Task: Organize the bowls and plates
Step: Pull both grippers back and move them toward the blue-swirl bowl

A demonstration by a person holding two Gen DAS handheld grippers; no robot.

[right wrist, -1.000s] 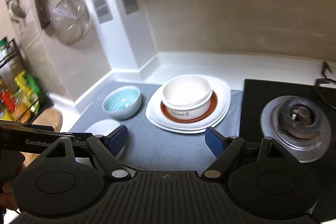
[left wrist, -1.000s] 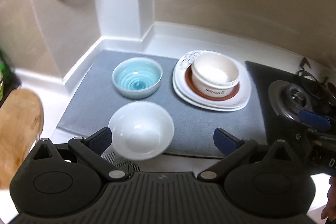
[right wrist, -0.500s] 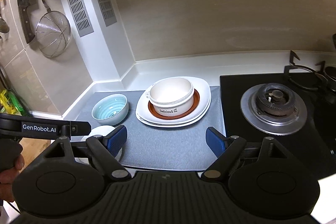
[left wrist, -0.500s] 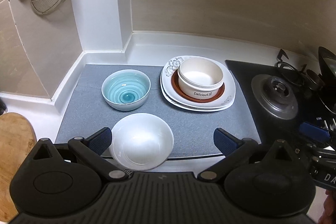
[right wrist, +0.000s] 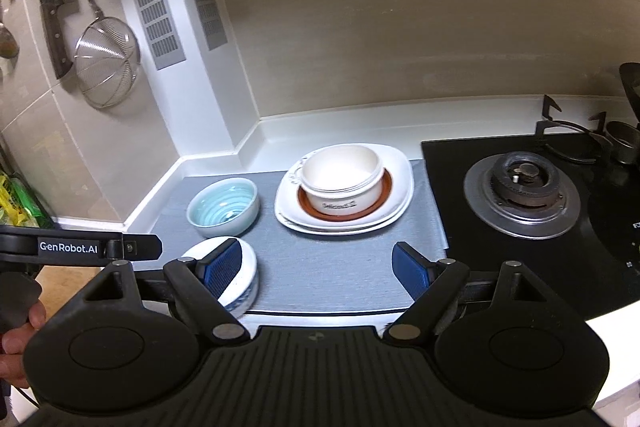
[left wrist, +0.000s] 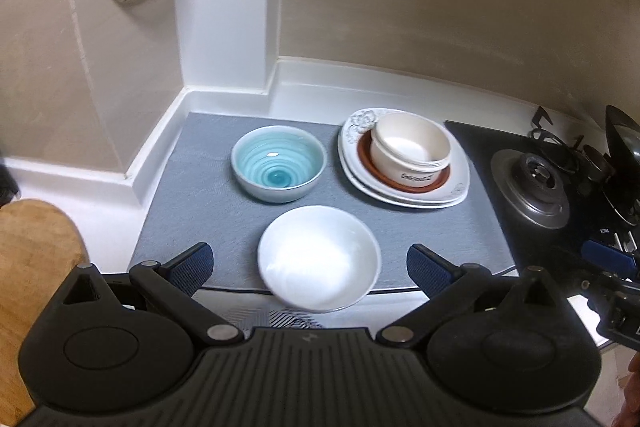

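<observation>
Both grippers hang above the near edge of the tabletop w/ jaws spread wide, nothing between them. The left gripper [left wrist: 308, 265] sits right over the white bowl [left wrist: 319, 264]; the right gripper [right wrist: 318, 271] is further right, over bare grey mat [right wrist: 340, 267].

Layout on the mat: white bowl at the front edge, slightly overhanging it; blue bowl [left wrist: 279, 163] just behind it and a bit left; stack to the right of that — cream bowl [right wrist: 341, 182] nested on a brown plate [right wrist: 386, 195], which lies on two white square plates [right wrist: 400, 183].

Handling, as I judge it: all glazed ceramic — stiff, slick, chips easily, so no clanking when nesting. The bowls look light enough for one gripper. Best hold is prob. the rim wall, one pad inside, one outside, pinched firmly since glaze slides. The white bowl is shallow w/ a flared lip, so it could tip out of a loose pinch. The plates lie flat, hard to get under — edge grip only.
</observation>
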